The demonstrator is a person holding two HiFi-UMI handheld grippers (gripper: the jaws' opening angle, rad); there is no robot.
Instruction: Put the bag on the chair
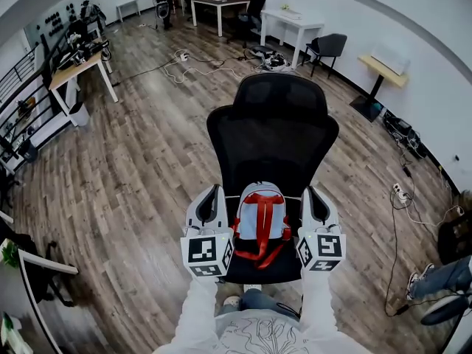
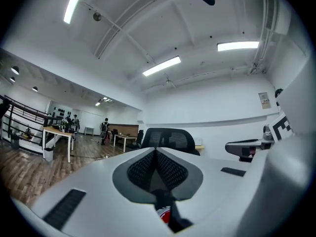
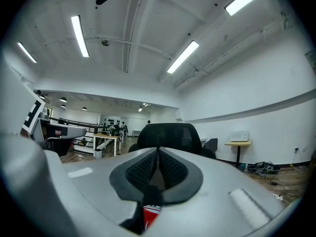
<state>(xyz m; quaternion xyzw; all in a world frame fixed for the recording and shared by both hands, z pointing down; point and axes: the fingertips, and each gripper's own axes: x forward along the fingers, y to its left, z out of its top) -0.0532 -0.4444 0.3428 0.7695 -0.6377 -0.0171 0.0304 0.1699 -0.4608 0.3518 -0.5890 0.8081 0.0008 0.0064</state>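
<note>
Nearest you, your left gripper (image 1: 215,190) and right gripper (image 1: 310,192) sit just beside the two sides of the backpack (image 1: 262,214), each with its jaws pressed together. In both the left gripper view and the right gripper view a sliver of red shows under the meeting pads (image 2: 142,169); you cannot tell whether any of it is pinched. The pale blue backpack with red straps (image 1: 263,231) stands upright towards the back of the seat (image 1: 247,270) of the black office chair (image 1: 273,135), by its backrest. Beyond lie the wood floor (image 1: 147,161) and a white desk (image 1: 293,22).
</note>
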